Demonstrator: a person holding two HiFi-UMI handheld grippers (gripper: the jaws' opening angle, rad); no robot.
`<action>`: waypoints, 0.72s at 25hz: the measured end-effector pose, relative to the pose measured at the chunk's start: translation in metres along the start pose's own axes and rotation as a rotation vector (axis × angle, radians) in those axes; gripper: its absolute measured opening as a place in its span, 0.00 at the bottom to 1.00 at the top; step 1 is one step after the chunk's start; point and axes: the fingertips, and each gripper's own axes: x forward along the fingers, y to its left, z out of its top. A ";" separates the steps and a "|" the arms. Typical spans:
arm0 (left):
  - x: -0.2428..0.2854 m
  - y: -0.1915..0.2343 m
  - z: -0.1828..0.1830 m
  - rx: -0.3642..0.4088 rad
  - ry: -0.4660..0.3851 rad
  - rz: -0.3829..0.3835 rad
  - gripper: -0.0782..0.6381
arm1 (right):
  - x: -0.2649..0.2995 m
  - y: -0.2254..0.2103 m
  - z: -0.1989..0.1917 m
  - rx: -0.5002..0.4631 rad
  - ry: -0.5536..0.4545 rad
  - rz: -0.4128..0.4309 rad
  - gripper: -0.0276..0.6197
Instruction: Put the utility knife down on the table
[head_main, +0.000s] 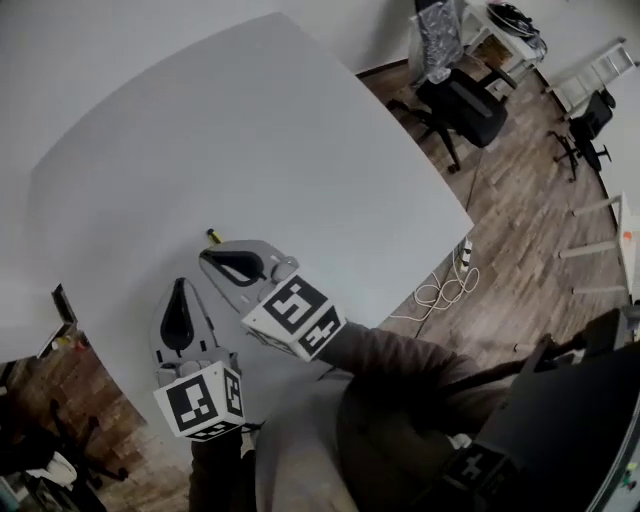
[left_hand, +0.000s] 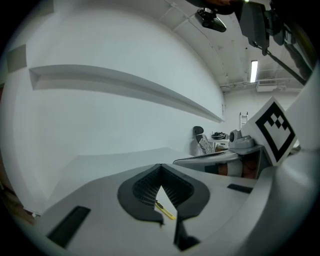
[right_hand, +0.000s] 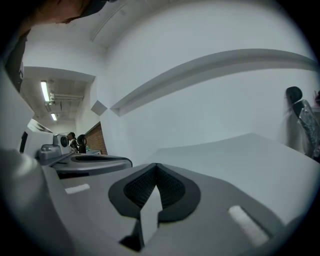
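2 closed, empty grippers: left (left_hand: 161, 172), right (right_hand: 156, 171)

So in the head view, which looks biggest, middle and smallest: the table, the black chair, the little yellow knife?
1. table, by far the biggest
2. black chair
3. utility knife, just a tiny sliver

White tabletop (head_main: 300, 150) sitting on wood floor (head_main: 520, 230), black office chair (head_main: 465, 105) standing past its corner, strip light (left_hand: 254, 71) glowing on the ceiling.
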 end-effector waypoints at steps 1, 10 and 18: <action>-0.007 -0.004 0.005 0.005 -0.006 0.008 0.11 | -0.007 0.005 0.004 0.005 -0.004 0.012 0.05; -0.057 -0.049 0.024 0.017 -0.048 -0.026 0.11 | -0.071 0.042 0.025 -0.057 -0.042 0.009 0.05; -0.076 -0.061 0.035 0.038 -0.053 -0.020 0.11 | -0.088 0.056 0.038 -0.076 -0.067 0.022 0.05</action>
